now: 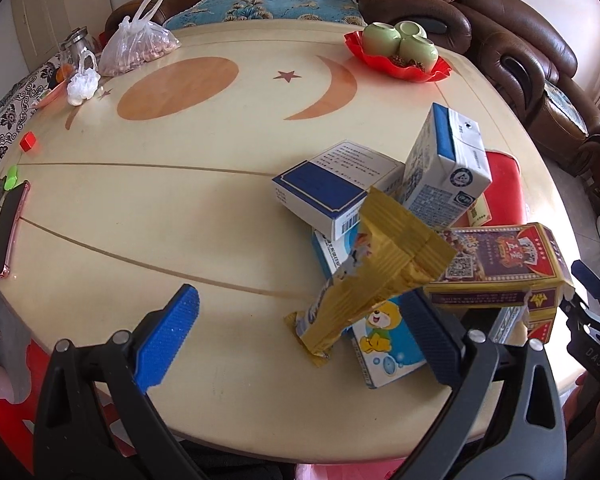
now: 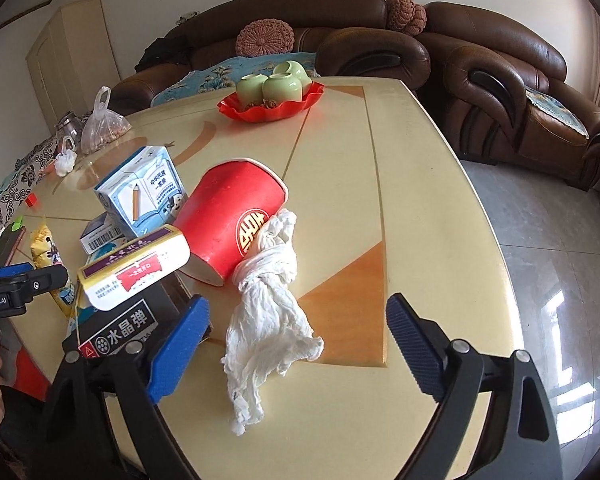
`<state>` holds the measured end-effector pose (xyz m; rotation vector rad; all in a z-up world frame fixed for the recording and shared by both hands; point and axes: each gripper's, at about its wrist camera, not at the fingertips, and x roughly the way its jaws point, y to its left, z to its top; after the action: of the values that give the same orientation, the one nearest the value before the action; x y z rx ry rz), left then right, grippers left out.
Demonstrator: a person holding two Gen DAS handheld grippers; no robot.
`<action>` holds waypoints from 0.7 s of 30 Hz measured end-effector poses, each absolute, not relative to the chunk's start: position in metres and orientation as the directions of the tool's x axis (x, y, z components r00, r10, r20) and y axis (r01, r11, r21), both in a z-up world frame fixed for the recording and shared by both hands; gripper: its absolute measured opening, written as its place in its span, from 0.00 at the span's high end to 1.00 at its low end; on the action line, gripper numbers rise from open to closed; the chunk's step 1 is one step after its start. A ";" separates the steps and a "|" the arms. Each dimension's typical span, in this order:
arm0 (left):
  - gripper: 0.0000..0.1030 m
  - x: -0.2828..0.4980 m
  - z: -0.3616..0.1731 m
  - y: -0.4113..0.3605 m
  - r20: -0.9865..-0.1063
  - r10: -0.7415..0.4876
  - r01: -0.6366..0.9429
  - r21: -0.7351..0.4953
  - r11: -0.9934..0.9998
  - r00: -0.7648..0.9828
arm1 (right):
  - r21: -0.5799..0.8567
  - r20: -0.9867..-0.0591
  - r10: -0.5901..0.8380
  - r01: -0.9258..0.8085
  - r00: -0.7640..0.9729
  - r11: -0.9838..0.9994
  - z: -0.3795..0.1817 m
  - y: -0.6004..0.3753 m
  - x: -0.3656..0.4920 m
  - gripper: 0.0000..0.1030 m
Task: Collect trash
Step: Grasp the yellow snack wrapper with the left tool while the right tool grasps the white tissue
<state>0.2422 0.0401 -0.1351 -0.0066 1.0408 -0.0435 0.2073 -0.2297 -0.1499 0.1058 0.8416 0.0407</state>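
The left gripper (image 1: pixel 304 328) has its jaws spread wide over the table (image 1: pixel 204 216), and a gold snack wrapper (image 1: pixel 364 280) leans between them, nearer the right finger than the left. Behind the wrapper a cartoon-bear box (image 1: pixel 384 336) lies under a blue-and-white medicine box (image 1: pixel 332 188), with a tilted milk carton (image 1: pixel 444 164) and a purple-and-gold carton (image 1: pixel 500 272) crowding the right side. The right gripper (image 2: pixel 296 340) also stands open, a crumpled white tissue (image 2: pixel 268 320) lying between its fingers, nearer the left pad. The tissue's far end touches a tipped red paper cup (image 2: pixel 236 220). A red dish (image 2: pixel 276 112) of green cups (image 2: pixel 276 84) sits well beyond.
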 end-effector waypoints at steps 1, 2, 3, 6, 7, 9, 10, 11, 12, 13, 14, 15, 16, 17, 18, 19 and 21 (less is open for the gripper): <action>0.05 0.244 -0.137 0.041 -0.864 -0.044 0.032 -0.033 0.999 0.502 | 0.110 -0.742 0.078 0.006 0.666 0.994 -0.152 -0.230 0.209 0.18; 0.05 0.245 -0.138 0.041 -0.865 -0.048 0.031 -0.038 0.999 0.500 | 0.111 -0.744 0.079 0.005 0.664 0.994 -0.154 -0.230 0.211 0.21; 0.05 0.246 -0.140 0.042 -0.864 -0.049 0.025 -0.042 0.999 0.500 | 0.109 -0.747 0.077 0.007 0.661 0.994 -0.156 -0.229 0.213 0.22; 0.05 0.248 -0.143 0.044 -0.860 -0.057 0.022 -0.053 0.998 0.507 | 0.099 -0.752 0.069 0.008 0.656 0.995 -0.160 -0.229 0.218 0.28; 0.05 0.249 -0.144 0.044 -0.860 -0.058 0.022 -0.054 0.998 0.507 | 0.096 -0.755 0.069 0.006 0.653 0.995 -0.162 -0.228 0.220 0.30; 0.05 0.250 -0.145 0.045 -0.861 -0.062 0.026 -0.057 0.998 0.505 | 0.084 -0.754 0.064 0.000 0.653 0.996 -0.164 -0.225 0.221 0.31; 0.05 0.250 -0.145 0.045 -0.861 -0.062 0.025 -0.057 0.998 0.505 | 0.074 -0.756 0.060 -0.006 0.652 0.997 -0.165 -0.223 0.222 0.31; 0.05 0.251 -0.146 0.045 -0.860 -0.063 0.026 -0.057 0.998 0.507 | 0.066 -0.757 0.057 -0.011 0.651 0.998 -0.166 -0.222 0.224 0.33; 0.06 0.251 -0.146 0.045 -0.859 -0.063 0.025 -0.059 0.998 0.509 | 0.065 -0.758 0.059 -0.016 0.649 0.998 -0.168 -0.221 0.224 0.39; 0.06 0.252 -0.146 0.046 -0.858 -0.066 0.024 -0.062 0.998 0.510 | 0.067 -0.759 0.065 -0.022 0.647 0.998 -0.170 -0.220 0.225 0.42; 0.07 0.253 -0.147 0.048 -0.859 -0.069 0.021 -0.068 0.997 0.508 | 0.071 -0.761 0.072 -0.027 0.645 0.997 -0.171 -0.219 0.226 0.46; 0.08 0.254 -0.148 0.049 -0.860 -0.069 0.014 -0.072 0.997 0.505 | 0.068 -0.756 0.068 -0.025 0.651 0.997 -0.172 -0.218 0.226 0.47; 0.09 0.256 -0.149 0.051 -0.862 -0.073 0.011 -0.078 0.997 0.502 | 0.069 -0.753 0.070 -0.028 0.655 0.997 -0.172 -0.217 0.226 0.49; 0.15 0.257 -0.150 0.052 -0.864 -0.078 0.010 -0.084 0.996 0.498 | 0.065 -0.752 0.068 -0.028 0.656 0.997 -0.172 -0.217 0.226 0.54; 0.19 0.258 -0.151 0.054 -0.866 -0.082 0.007 -0.090 0.996 0.494 | 0.057 -0.750 0.060 -0.026 0.658 0.998 -0.172 -0.217 0.225 0.60; 0.20 0.258 -0.152 0.055 -0.867 -0.087 0.003 -0.098 0.995 0.491 | 0.053 -0.748 0.056 -0.025 0.661 0.998 -0.171 -0.217 0.225 0.63; 0.25 0.258 -0.153 0.056 -0.868 -0.092 0.001 -0.105 0.994 0.488 | 0.045 -0.746 0.043 -0.014 0.664 0.999 -0.171 -0.219 0.224 0.73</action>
<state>0.2582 0.0558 -0.1528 -0.0946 1.0595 -0.0562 0.2244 -0.2185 -0.1713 0.0367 0.8435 0.0319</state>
